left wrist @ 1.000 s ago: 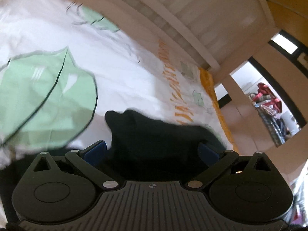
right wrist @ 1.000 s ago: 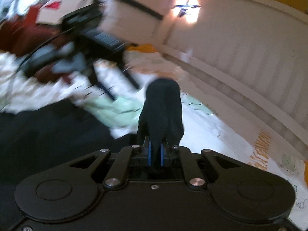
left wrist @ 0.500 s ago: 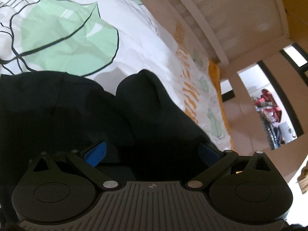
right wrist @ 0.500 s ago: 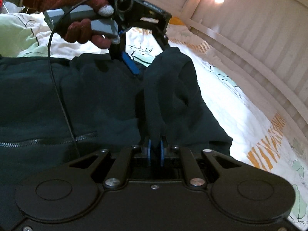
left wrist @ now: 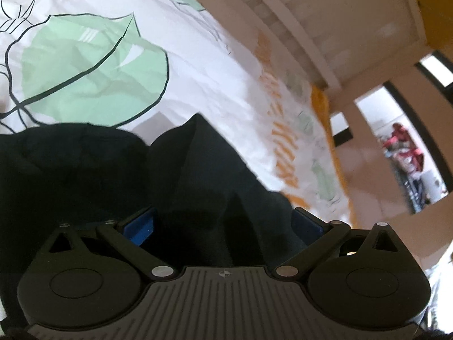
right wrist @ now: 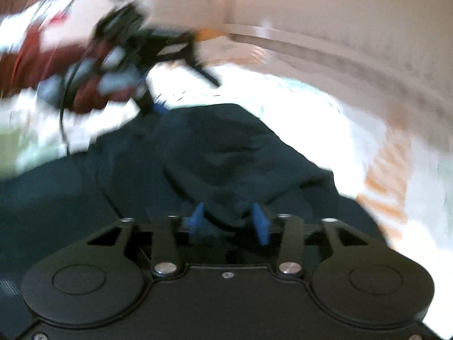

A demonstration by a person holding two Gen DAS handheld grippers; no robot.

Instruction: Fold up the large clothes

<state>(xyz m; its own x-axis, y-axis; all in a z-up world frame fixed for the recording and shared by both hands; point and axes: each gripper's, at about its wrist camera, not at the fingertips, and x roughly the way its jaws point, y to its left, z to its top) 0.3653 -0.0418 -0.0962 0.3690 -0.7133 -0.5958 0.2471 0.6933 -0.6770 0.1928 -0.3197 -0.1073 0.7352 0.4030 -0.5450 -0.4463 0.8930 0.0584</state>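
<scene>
A dark garment (left wrist: 198, 175) lies bunched on a white bedsheet (left wrist: 198, 56) printed with green leaves. My left gripper (left wrist: 223, 223) is open wide, its blue pads (left wrist: 141, 223) on either side of a fold of the dark cloth. My right gripper (right wrist: 229, 221) is open, its blue pads (right wrist: 259, 222) apart with a mound of the garment (right wrist: 226, 153) between and beyond them. The right wrist view is blurred. The left gripper (right wrist: 153, 48) also shows there, held by a red-sleeved hand beyond the garment.
A pale slatted bed frame (left wrist: 311, 28) runs along the far edge of the bed. An orange border (left wrist: 320, 99) edges the sheet. A doorway with clutter (left wrist: 407, 153) is at the right.
My right gripper was shut on a fold of the garment and has opened, and the cloth has dropped onto the pile. The left gripper stays open over the cloth.
</scene>
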